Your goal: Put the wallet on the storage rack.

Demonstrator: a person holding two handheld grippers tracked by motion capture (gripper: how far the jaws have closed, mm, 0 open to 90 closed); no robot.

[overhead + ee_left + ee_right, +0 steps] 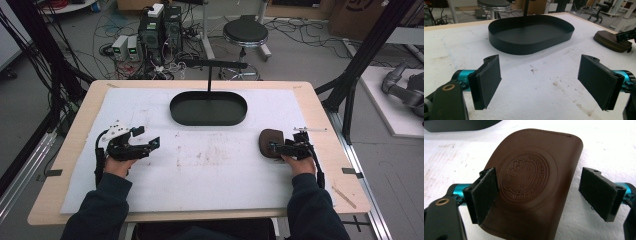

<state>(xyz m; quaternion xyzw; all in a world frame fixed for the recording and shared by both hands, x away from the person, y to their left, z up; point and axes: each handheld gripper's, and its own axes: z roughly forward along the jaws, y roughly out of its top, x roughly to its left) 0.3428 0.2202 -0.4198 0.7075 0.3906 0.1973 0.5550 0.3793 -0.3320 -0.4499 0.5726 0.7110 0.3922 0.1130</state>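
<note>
A brown leather pouch (268,142) (534,182) with an embossed round emblem lies flat on the white mat at the right. My right gripper (276,148) (541,195) hovers just over its near end, open, one pad (485,195) above the leather and the other pad (599,192) over bare mat beside it. A black oval tray (208,119) (529,48) stands empty at the back middle. At the left my left gripper (147,137) (541,82) is open over the mat with nothing between its pads. The pouch (611,42) is also at the far right of the left gripper view.
A white mat (200,165) covers most of the wooden table (70,150). A black T-shaped stand (209,70) rises behind the tray. A stool (245,32), cables and electronics lie on the floor beyond the table. A thin white stick (310,129) lies near the right edge.
</note>
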